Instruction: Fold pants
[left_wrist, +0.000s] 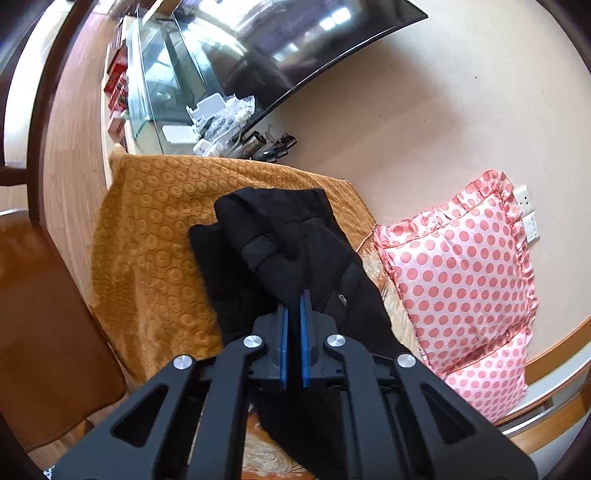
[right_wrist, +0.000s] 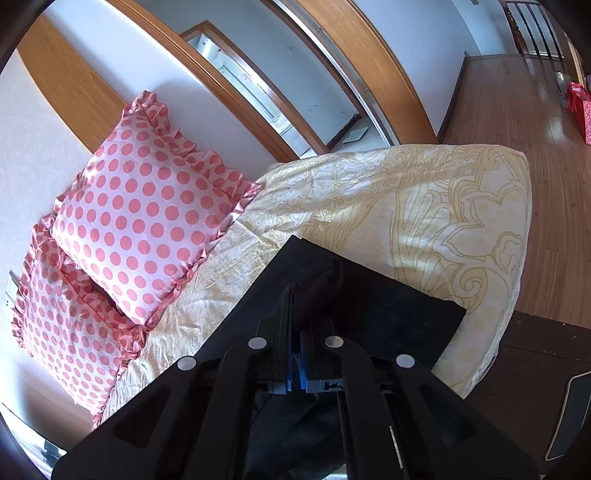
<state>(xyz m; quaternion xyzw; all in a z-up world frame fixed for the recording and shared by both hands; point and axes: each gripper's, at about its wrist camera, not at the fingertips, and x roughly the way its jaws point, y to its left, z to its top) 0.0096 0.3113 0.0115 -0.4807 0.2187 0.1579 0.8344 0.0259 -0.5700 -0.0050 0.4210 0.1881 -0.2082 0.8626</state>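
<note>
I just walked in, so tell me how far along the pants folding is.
Midway, it seems. Done: the black pants already lie doubled over in layers on the bed. In hand: the left gripper and right gripper are each shut on the fabric. Left: laying it flat, and releasing.

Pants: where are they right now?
The black pants lie on the bed, pinched by both grippers, left and right. In the left wrist view they sit between the orange blanket and the polka-dot pillows.
</note>
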